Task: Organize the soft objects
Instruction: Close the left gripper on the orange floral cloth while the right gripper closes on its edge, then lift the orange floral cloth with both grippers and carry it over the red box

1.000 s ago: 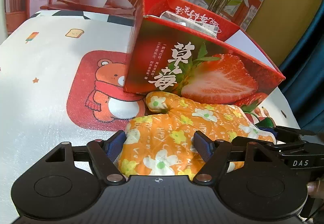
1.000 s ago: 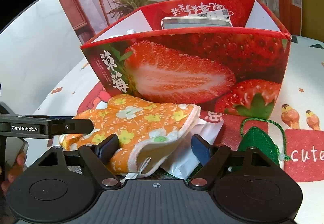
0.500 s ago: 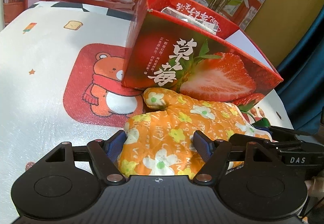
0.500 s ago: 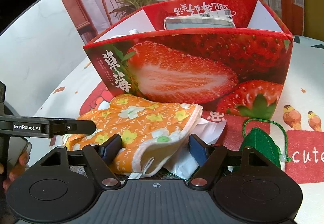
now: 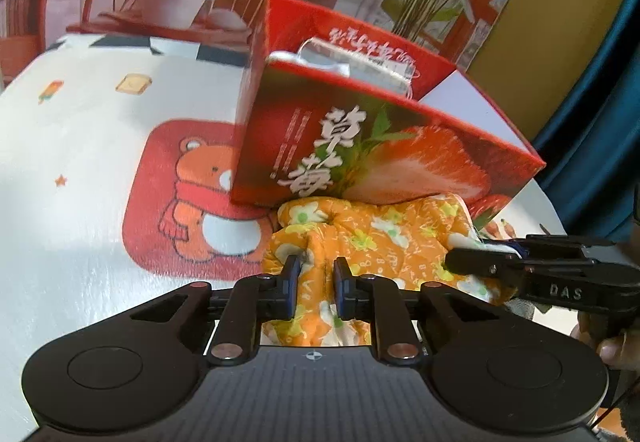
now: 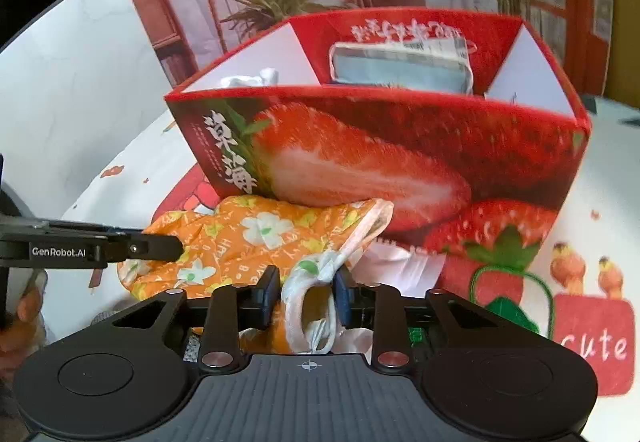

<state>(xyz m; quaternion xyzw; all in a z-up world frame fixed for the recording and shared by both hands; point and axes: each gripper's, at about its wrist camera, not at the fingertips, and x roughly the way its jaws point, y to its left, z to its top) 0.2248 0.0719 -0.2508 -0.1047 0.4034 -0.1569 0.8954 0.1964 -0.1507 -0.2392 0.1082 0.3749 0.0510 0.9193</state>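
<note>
An orange flowered oven mitt [image 5: 384, 238] lies in front of a red strawberry box [image 5: 384, 146]. My left gripper [image 5: 316, 274] is shut on the mitt's closed end. My right gripper [image 6: 306, 288] is shut on the mitt's white-trimmed cuff [image 6: 320, 282]; the mitt [image 6: 248, 230] stretches left of it toward the left gripper's side. The box [image 6: 380, 158] stands just behind and holds a clear packet [image 6: 400, 62] and something white. The mitt looks slightly raised and bunched between both grippers.
White crumpled plastic [image 6: 400, 262] lies under the mitt. A green leaf-shaped pouch with a cord [image 6: 508, 306] lies at the right. The tablecloth [image 5: 80, 162] has a bear print. Potted plants and a chair stand behind the table.
Both grippers have closed on the mitt, left on its closed end and right on its cuff. The mitt is bunched and pulled up a little toward the box.
</note>
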